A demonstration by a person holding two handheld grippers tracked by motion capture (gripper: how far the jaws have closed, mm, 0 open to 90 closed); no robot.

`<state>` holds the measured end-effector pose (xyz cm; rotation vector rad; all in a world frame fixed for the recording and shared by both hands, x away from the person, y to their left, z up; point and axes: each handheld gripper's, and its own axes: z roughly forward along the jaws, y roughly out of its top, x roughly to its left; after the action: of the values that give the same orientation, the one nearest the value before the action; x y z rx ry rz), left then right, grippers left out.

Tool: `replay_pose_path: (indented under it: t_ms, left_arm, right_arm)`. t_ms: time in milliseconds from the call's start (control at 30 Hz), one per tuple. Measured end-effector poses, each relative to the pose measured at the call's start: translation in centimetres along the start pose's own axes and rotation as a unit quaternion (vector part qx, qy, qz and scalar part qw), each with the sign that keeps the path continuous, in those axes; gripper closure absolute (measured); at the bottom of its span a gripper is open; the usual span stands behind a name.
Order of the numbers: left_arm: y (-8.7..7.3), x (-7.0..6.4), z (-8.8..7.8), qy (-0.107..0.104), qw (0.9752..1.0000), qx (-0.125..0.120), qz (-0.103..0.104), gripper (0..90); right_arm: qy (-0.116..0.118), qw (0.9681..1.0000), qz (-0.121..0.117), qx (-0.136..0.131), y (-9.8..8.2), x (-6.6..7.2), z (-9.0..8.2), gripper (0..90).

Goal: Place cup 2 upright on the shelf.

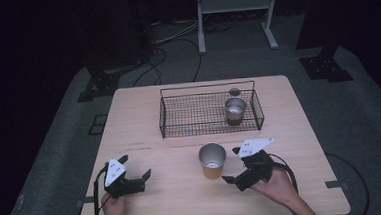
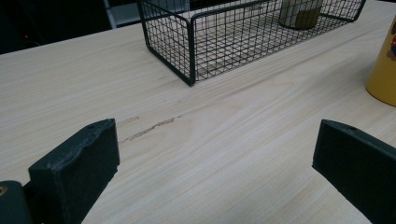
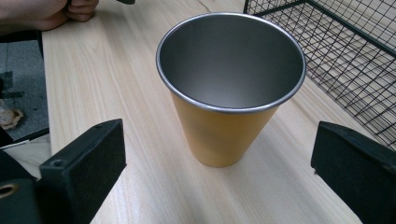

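Note:
An orange cup (image 1: 213, 161) with a bare steel inside stands upright on the wooden table (image 1: 139, 120), near its front. My right gripper (image 1: 231, 164) is just to the cup's right, open, jaws pointing at it. In the right gripper view the orange cup (image 3: 229, 93) stands a little ahead of the wide-apart jaws of the right gripper (image 3: 219, 186), touching neither. My left gripper (image 1: 135, 167) rests at the front left, open and holding nothing. The left gripper (image 2: 215, 182) has only bare table between its jaws, with the orange cup (image 2: 385, 70) off to the right.
A black wire basket (image 1: 161, 117) stands behind the cup at mid-table, holding a steel cup (image 1: 235, 110) and a small round thing (image 1: 234, 92). The basket's corner (image 2: 191, 46) and wall (image 3: 355, 56) lie ahead of the grippers. Cables and stand legs are beyond the table.

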<state>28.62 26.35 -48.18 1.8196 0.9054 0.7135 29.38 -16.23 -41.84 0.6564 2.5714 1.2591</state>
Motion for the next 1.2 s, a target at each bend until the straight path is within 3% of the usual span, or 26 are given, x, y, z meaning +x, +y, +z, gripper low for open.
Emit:
replay_pose_path:
  t_ms: [700,1200]
  left_arm:
    - [0.0,0.0,0.0,0.000,1.0000,0.000,0.000,0.0]
    - [0.0,0.0,0.0,0.000,1.0000,-0.001,0.000,0.0]
  right_arm:
    - [0.005,0.9999,0.013,0.005,0.5,-0.4,1.8,2.4]
    - [-0.003,0.9997,0.019,0.011,0.8,-0.8,3.0,2.5]
